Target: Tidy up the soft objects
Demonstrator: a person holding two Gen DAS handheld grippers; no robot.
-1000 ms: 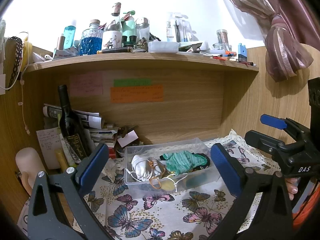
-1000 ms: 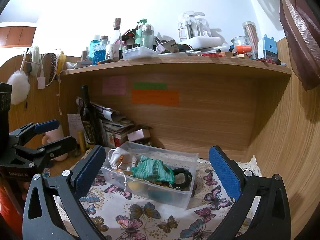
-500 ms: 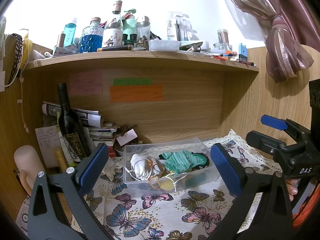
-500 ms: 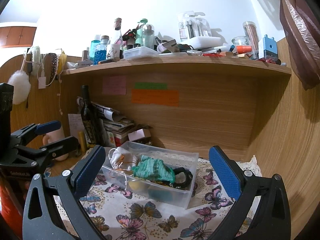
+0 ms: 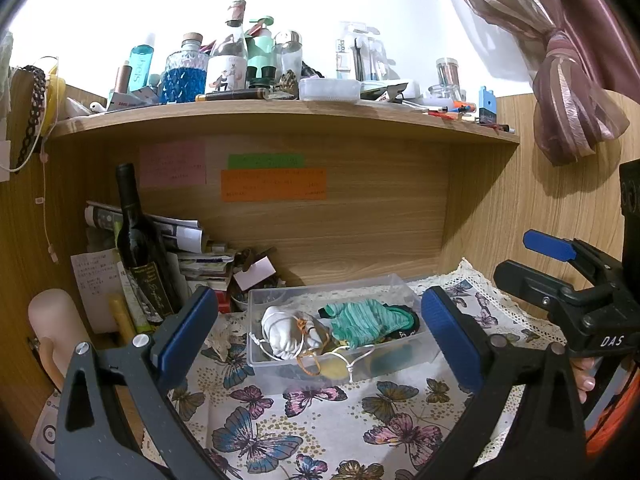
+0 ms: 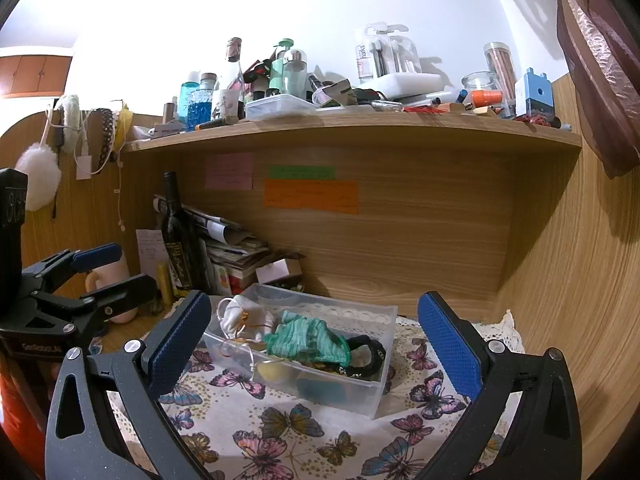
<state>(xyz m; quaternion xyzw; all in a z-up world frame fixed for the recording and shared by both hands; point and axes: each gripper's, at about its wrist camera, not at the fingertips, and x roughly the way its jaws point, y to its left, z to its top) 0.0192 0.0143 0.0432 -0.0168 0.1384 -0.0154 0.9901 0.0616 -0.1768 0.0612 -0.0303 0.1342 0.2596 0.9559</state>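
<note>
Blue-padded jaws of the left gripper [image 5: 320, 332] and right gripper [image 6: 314, 340] stand spread wide and empty, level above the butterfly cloth [image 5: 328, 428]. Ahead between both sits the clear box [image 5: 416, 360], holding a green cloth [image 5: 364, 320] and white pouch [image 5: 284, 332]; bare cloth surrounds it, the wooden back wall [image 5: 360, 220] beyond.

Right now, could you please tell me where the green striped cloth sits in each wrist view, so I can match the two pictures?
Left wrist view: the green striped cloth lies in the clear plastic bin, right of centre, beside the white pouch.
Right wrist view: the same cloth is mid-bin, just below the centre of the picture.
Shared landmark: the orange note on the back panel, above the bin.
</note>
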